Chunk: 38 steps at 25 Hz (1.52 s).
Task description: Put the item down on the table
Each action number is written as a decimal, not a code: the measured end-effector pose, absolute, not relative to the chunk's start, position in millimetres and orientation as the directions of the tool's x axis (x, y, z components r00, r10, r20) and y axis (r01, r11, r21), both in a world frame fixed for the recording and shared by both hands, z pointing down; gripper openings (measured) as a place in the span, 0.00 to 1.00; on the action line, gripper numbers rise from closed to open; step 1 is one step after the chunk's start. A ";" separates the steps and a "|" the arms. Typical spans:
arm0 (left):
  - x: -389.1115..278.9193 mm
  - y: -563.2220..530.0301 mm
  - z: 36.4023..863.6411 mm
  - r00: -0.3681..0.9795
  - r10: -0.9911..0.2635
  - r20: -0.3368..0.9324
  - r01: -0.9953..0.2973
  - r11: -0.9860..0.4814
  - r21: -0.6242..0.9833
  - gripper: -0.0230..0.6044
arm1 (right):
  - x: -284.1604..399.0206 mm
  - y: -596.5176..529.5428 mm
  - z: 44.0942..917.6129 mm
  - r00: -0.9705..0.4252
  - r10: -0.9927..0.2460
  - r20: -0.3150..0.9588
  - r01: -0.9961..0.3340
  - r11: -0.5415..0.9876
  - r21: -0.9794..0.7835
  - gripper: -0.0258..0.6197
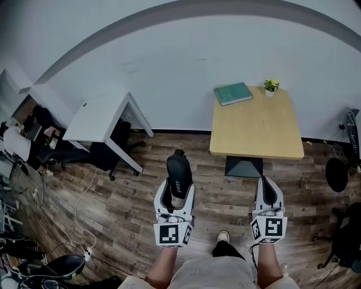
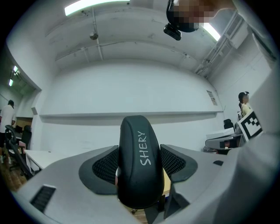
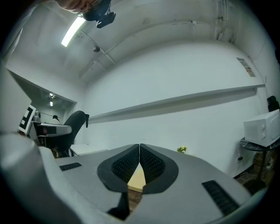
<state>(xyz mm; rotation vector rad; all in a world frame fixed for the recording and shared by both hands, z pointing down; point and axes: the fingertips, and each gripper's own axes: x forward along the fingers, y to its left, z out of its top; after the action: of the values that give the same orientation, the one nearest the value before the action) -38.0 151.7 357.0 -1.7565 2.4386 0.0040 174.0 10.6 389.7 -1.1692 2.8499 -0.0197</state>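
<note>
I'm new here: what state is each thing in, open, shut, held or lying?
Left gripper: shut on the black case.
Black case: held, not yet on the table.
Right gripper: shut, empty.
Green book: closed, flat on the wooden table.
Potted plant: upright beside it.

Black SHERY-marked case (image 1: 177, 175) stands upright, pinched in the left claw (image 1: 175, 195).

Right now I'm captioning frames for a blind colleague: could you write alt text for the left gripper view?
The left gripper is shut on a black item lettered SHERY in white, upright between the jaws. Behind it are a white wall with a long ledge and a ceiling light.
</note>
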 end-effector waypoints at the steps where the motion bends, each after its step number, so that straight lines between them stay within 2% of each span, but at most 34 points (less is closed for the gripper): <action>1: -39.3 141.0 357.4 -0.302 -0.947 -0.109 -0.947 0.312 -0.080 0.52 | 173.7 2.1 391.1 -0.704 -0.708 -0.051 -0.707 0.706 -0.040 0.07; 9: -44.5 59.9 353.4 -0.265 -0.957 -0.116 -0.959 0.274 -0.073 0.52 | 179.9 -64.6 390.4 -0.662 -0.748 -0.040 -0.747 0.663 -0.042 0.07; 19: -61.2 8.1 356.4 -0.225 -0.966 -0.123 -0.970 0.234 -0.060 0.52 | 170.4 -107.9 390.8 -0.627 -0.778 -0.031 -0.778 0.628 -0.020 0.07; 38: -185.9 -96.3 349.9 -0.115 -0.983 -0.146 -0.993 0.119 -0.021 0.52 | 43.5 -181.3 366.4 -0.573 -0.819 -0.036 -0.820 0.571 0.045 0.07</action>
<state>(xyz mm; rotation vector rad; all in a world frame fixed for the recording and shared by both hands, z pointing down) -185.9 -96.3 349.9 -2.0028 2.2540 0.1238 43.5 -181.3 366.4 -1.4465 2.7745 0.0885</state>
